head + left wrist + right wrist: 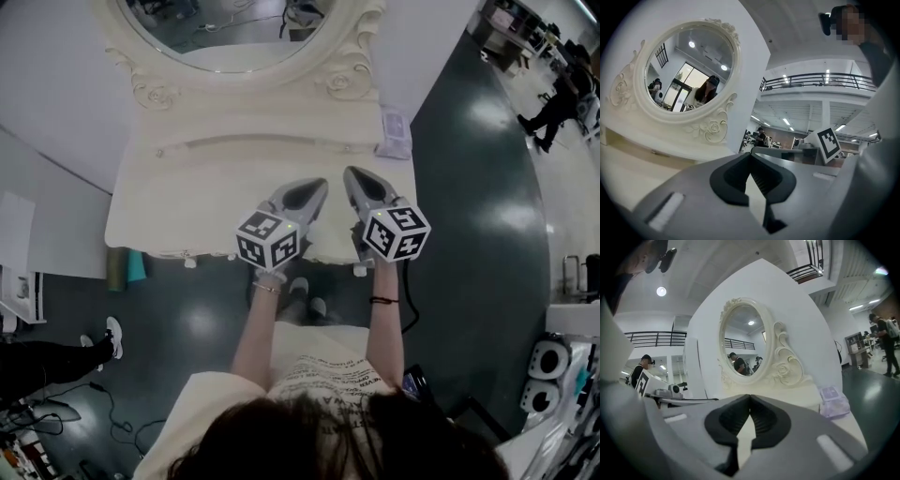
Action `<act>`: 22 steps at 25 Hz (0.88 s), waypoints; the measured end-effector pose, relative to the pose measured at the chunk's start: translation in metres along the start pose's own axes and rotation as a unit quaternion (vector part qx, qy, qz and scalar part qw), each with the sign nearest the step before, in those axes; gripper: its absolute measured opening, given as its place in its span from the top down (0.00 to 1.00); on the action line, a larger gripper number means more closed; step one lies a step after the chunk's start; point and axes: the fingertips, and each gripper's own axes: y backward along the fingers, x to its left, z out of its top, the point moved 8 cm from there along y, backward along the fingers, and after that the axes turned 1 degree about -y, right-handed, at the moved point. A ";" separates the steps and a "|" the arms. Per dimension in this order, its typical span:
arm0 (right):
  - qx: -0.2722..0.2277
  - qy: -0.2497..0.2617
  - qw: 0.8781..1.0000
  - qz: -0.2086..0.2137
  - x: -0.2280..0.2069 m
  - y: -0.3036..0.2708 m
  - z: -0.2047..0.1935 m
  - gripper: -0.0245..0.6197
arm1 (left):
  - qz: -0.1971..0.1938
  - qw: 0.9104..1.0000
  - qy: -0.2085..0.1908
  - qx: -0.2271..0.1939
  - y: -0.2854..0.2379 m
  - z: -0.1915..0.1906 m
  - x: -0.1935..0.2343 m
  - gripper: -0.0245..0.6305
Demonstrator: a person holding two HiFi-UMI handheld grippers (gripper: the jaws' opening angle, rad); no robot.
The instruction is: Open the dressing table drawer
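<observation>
The drawer sits under the near edge of the dressing table (pixel 178 202), facing the person. From above its front is almost out of sight. Only two small pale nubs, left (pixel 190 263) and right (pixel 359 271), poke out below the edge; they may be knobs, though I cannot tell for sure.

The left hand-held gripper (pixel 317 186) and the right hand-held gripper (pixel 351 174) hang side by side over the near middle of the table top, pointing towards the mirror (pixel 225 37). Each has its jaws pressed together with nothing between them, as both gripper views show.

Judging from this, the main risk is mis-aiming. Both tools are above the top and past its edge, while the pull is lower and nearer the person, so a downward reach would likely knock the table's rim. Jaws this tight cannot take a knob until they part. A small rounded nub could slip from the pads during a pull. Pulling on one side only may skew and jam the drawer. The person's feet (pixel 302 292) stand just in front and could block its travel. A jolt might shift the purple packet (pixel 394 134) at the far right corner.
</observation>
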 end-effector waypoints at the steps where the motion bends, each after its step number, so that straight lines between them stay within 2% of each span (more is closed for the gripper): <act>1: 0.001 -0.003 1.000 -0.003 -0.003 -0.005 -0.001 0.96 | -0.002 1.000 0.000 0.005 -0.003 -0.001 0.005 0.96; 11: 0.032 -0.021 0.999 -0.036 -0.020 -0.045 -0.014 0.96 | -0.024 0.998 0.030 0.040 -0.024 -0.013 0.055 0.96; 22: 0.061 -0.037 0.994 -0.076 -0.029 -0.058 -0.033 0.96 | -0.047 0.996 0.047 0.059 -0.035 -0.026 0.072 0.96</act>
